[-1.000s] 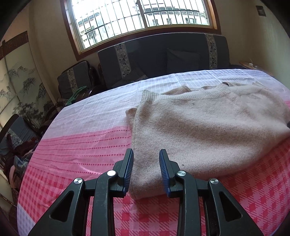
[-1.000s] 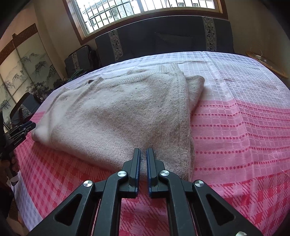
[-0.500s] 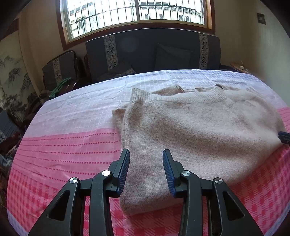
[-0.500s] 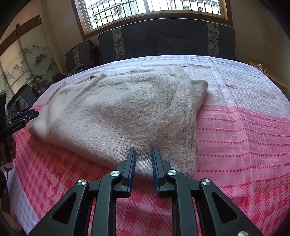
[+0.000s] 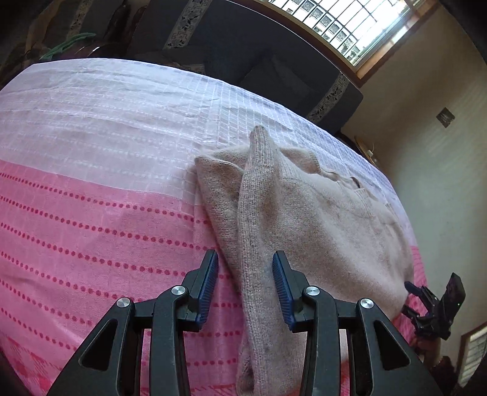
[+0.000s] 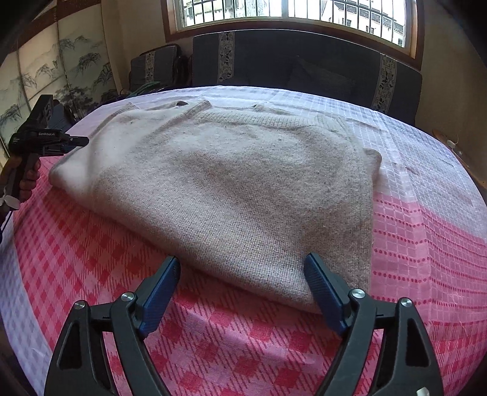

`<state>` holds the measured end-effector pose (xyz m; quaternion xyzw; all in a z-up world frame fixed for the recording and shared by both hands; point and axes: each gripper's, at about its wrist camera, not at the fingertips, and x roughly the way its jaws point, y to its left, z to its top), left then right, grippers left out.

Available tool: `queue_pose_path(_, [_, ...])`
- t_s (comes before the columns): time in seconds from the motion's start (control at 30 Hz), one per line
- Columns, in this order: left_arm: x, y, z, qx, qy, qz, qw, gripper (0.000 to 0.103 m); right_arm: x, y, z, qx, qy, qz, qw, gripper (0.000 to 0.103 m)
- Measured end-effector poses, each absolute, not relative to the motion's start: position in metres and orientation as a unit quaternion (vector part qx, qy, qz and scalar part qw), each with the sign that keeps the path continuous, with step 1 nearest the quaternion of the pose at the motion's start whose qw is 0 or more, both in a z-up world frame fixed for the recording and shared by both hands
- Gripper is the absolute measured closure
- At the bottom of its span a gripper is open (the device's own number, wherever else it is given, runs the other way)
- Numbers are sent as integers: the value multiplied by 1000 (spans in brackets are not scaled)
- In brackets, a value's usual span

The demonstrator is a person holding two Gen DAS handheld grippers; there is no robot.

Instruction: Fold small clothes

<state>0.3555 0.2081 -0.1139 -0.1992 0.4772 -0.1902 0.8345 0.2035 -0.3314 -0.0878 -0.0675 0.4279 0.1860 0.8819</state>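
A beige knitted sweater (image 6: 231, 182) lies folded on the pink and white tablecloth (image 6: 426, 231). My right gripper (image 6: 242, 292) hovers at its near corner. Its jaws are opening wide, the corner lies between them, and the pads do not press it. My left gripper (image 5: 245, 289) is at the sweater's (image 5: 319, 219) left side, open, with the folded edge running between its blue pads (image 5: 210, 283) untouched. Each gripper shows in the other view: the left gripper (image 6: 80, 141) held by a hand (image 6: 22, 179), the right gripper (image 5: 411, 300) at the far right.
A dark sofa (image 6: 304, 67) stands behind the table under a barred window (image 6: 289, 12). A painted folding screen (image 6: 45, 76) is at the left. A small wooden side table (image 6: 453, 146) sits past the right edge. Bare tablecloth (image 5: 91, 182) spreads left of the sweater.
My right jaws went from shut to wide apart over the sweater's near corner. My left gripper swung and rolled round to the sweater's left folded edge, its gap a little wider.
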Motion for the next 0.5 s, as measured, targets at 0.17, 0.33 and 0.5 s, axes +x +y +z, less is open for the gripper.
queue_pose_path(0.17, [379, 208, -120, -238, 493, -258, 796, 61, 204, -329, -89, -73, 429, 190, 880, 17])
queue_pose_path(0.33, [400, 209, -131, -291, 494, -317, 756, 61, 205, -335, -88, -51, 427, 200, 880, 17])
queue_pose_path(0.5, [398, 214, -130, -297, 482, -331, 755, 61, 205, -337, -87, -45, 427, 201, 881, 16])
